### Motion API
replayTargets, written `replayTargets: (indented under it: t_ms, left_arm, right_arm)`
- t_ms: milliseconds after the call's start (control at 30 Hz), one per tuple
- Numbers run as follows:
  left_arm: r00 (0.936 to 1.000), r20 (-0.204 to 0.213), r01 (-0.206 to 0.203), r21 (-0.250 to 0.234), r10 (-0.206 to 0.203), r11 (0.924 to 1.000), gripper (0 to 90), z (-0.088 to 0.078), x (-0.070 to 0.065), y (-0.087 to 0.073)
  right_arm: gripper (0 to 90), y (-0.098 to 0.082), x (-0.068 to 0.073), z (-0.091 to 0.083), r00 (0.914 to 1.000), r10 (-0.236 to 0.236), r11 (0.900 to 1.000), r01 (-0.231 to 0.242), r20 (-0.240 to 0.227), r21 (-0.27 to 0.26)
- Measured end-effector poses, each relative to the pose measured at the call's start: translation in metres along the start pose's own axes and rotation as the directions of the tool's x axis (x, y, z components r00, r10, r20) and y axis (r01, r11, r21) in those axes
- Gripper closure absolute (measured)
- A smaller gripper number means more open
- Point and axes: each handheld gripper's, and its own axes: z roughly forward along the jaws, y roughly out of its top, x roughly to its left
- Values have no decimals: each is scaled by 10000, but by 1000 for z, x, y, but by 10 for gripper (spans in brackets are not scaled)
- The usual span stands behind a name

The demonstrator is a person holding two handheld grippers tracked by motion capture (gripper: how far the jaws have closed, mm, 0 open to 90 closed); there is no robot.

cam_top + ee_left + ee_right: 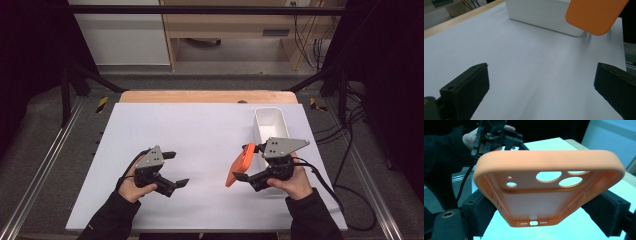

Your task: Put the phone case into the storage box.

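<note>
An orange phone case [239,164] hangs above the white table sheet, with my right gripper [246,163] shut on its lower end. In the right gripper view the case [549,192] shows its hollow inside and camera cut-outs, both jaws pressing on its sides. My left gripper [176,169] stands open over the sheet at the left, nothing between its fingers [466,90]. From the left gripper view, the orange case [596,15] appears at the upper right, off the table.
A white rectangular bin [271,125] stands at the back right of the white sheet [200,135], just behind the case; it also appears as the white bin [541,13]. A wooden table edge [205,96] runs along the back. Cables trail off to the right.
</note>
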Motion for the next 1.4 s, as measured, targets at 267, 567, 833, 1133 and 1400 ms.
replayTargets:
  t_ms: [267,567,833,1133,1400]
  left_arm:
    - [9973,-690,251,-31,-253,9997,0,-10,7,-5]
    - [9856,-1568,599,-226,-627,9979,0,-24,16,-15]
    - [9724,-2169,763,-505,-855,9958,0,-38,22,-25]
    - [9517,-2783,1134,-737,-1296,9908,0,-49,31,-39]
    - [9439,-3014,1197,-689,-1350,9904,0,-53,33,-47]
  right_arm:
    - [160,4,-4,-9,9985,187,9998,-180,514,-130]
    - [160,10,-9,-17,9919,280,9995,-260,1240,-171]
    - [160,18,-13,-22,9849,325,9993,-285,1703,-261]
    - [160,29,-20,-28,9709,503,9987,-486,2341,-133]
    - [160,38,-31,-33,9490,936,9955,-932,3010,-156]
